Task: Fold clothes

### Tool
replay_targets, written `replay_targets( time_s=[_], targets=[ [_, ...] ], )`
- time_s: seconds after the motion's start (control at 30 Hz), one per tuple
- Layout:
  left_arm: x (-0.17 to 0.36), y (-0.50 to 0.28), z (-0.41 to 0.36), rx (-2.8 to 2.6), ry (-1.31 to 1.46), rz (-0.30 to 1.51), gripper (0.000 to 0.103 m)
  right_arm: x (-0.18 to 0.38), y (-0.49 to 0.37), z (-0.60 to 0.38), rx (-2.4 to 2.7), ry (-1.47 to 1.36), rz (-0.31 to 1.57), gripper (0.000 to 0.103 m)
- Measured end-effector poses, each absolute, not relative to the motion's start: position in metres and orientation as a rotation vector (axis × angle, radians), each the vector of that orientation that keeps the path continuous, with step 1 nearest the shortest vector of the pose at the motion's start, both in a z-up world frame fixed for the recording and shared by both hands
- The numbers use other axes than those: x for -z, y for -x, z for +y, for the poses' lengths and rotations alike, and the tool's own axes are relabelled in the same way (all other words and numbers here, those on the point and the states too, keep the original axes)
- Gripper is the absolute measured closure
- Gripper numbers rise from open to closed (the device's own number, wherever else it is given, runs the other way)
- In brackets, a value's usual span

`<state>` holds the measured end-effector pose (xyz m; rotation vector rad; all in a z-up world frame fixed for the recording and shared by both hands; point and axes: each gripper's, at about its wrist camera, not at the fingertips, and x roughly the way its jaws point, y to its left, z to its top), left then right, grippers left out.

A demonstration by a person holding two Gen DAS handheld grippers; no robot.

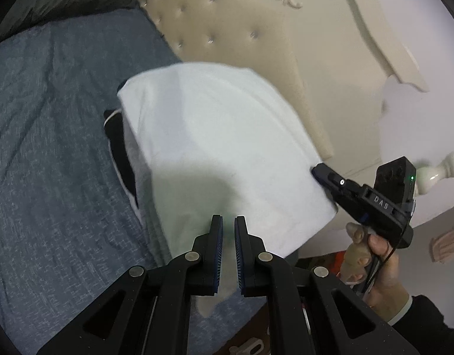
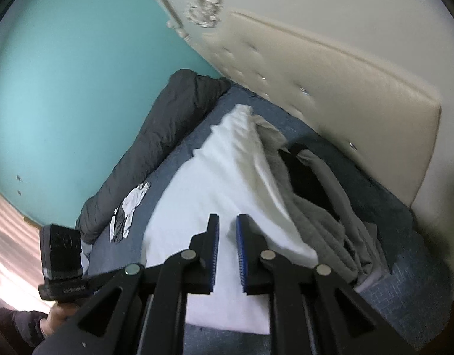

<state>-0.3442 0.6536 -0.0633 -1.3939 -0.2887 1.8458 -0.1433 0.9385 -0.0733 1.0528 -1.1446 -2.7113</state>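
Observation:
A white garment (image 1: pixel 215 148) hangs stretched in the air over the bed, blurred. My left gripper (image 1: pixel 228 222) is shut on its near edge, and cloth shows between the pads and droops below them. My right gripper (image 1: pixel 318 174), held by a hand (image 1: pixel 381 254), pinches the garment's right edge. In the right wrist view the white garment (image 2: pixel 227 177) runs from my right gripper (image 2: pixel 227 222) away across the bed, with cloth filling the gap between the fingers. The left gripper's camera housing (image 2: pixel 61 251) shows at lower left; its fingertips are hidden.
A blue bedsheet (image 1: pixel 49 148) covers the bed. A black garment with white trim (image 1: pixel 120 148) and a grey garment (image 2: pixel 324 213) lie under and beside the white one. A dark duvet (image 2: pixel 156 148), a small grey-white cloth (image 2: pixel 129 210), the cream tufted headboard (image 2: pixel 330 82) and a teal wall (image 2: pixel 64 88) surround them.

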Motion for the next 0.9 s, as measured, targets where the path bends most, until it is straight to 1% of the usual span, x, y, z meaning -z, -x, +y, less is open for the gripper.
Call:
replay_targets(
  time_s=[0.07,0.13,0.23,0.4,0.5,0.53,0.57,0.63,0.7,0.73,0.77,0.9],
  targets=[
    [0.07,0.342,0.653,-1.842,1.403,-0.289,0.095,0.082,0.139,0.944,2.721,-1.033,-1.188,0.098],
    [0.076,0.341,0.652,-1.838,1.413,-0.289,0.095,0.088,0.135,0.947,2.728,-1.01,-1.223,0.1],
    [0.086,0.338,0.652,-1.833,1.427,-0.289,0.095,0.09,0.131,0.948,2.742,-0.978,-1.254,0.101],
    [0.087,0.339,0.651,-1.834,1.428,-0.286,0.095,0.086,0.124,0.956,2.784,-0.928,-1.33,0.101],
    [0.086,0.339,0.65,-1.839,1.425,-0.279,0.095,0.065,0.131,0.956,2.812,-0.93,-1.251,0.099],
    [0.085,0.34,0.65,-1.841,1.424,-0.277,0.095,0.059,0.136,0.957,2.813,-0.933,-1.227,0.096],
    [0.085,0.34,0.649,-1.84,1.424,-0.276,0.095,0.053,0.143,0.958,2.803,-0.943,-1.21,0.094],
    [0.084,0.34,0.649,-1.839,1.431,-0.283,0.095,0.04,0.161,0.961,2.8,-0.978,-1.156,0.094],
    [0.082,0.339,0.649,-1.842,1.431,-0.284,0.095,0.032,0.181,0.962,2.783,-1.032,-1.11,0.086],
    [0.081,0.339,0.649,-1.846,1.43,-0.282,0.095,0.029,0.191,0.964,2.776,-1.069,-1.088,0.073],
    [0.079,0.339,0.647,-1.856,1.426,-0.284,0.095,0.025,0.201,0.964,2.783,-1.104,-1.051,0.069],
    [0.07,0.349,0.64,-1.912,1.39,-0.299,0.095,0.015,0.237,0.961,2.771,-1.25,-0.913,0.069]
  ],
)
